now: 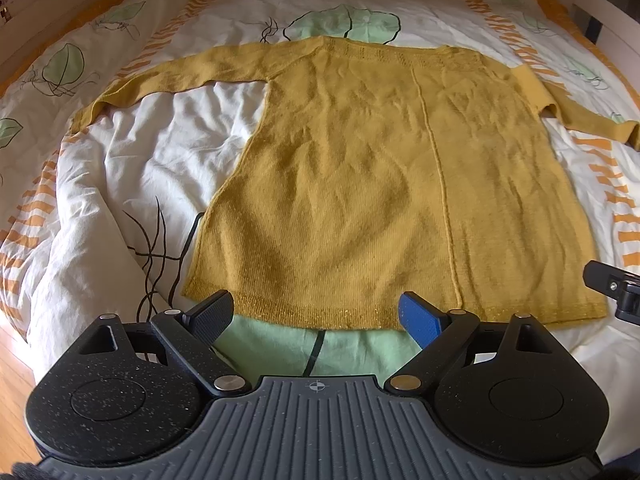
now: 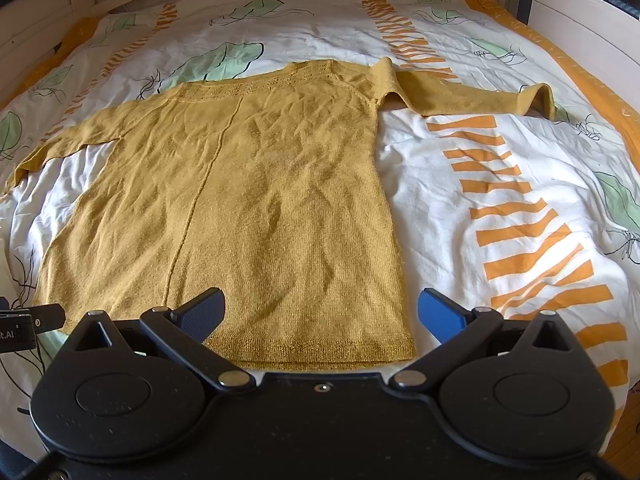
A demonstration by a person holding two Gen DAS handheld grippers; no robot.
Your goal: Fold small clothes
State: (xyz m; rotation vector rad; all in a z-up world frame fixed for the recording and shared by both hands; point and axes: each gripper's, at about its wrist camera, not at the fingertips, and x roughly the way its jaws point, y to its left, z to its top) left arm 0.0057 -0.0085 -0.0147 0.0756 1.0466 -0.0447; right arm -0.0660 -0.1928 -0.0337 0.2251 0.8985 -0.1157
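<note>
Starting from the biggest thing: the bed (image 1: 120,168) carries a rumpled white duvet (image 2: 460,152) with green leaf and orange stripe print, and the mustard knit sweater (image 1: 360,184) lies spread flat on it, collar away from you, hem nearest, both sleeves out sideways. Left sleeve (image 1: 160,80) runs fairly straight; right sleeve (image 2: 460,92) is kinked near the shoulder and its cuff curls up. You hold the left hand-held gripper (image 1: 316,314) low over the left part of the hem (image 1: 320,314), jaws wide apart, gripping nothing; whether the pads touch the knit you can't tell. Your right hand-held gripper (image 2: 320,312) sits over the right part of the hem, jaws also wide apart and empty. Folding not begun, by the look of it. Risks as I judge them: the knit is thin and already creased, so a shallow pinch may catch only the top layer and pull the body apart; the soft lumpy duvet could come up in the jaws with the hem; uneven lifts by your two hands would skew the fold; that kinked right sleeve will bunch inside if you don't flatten it first.
</note>
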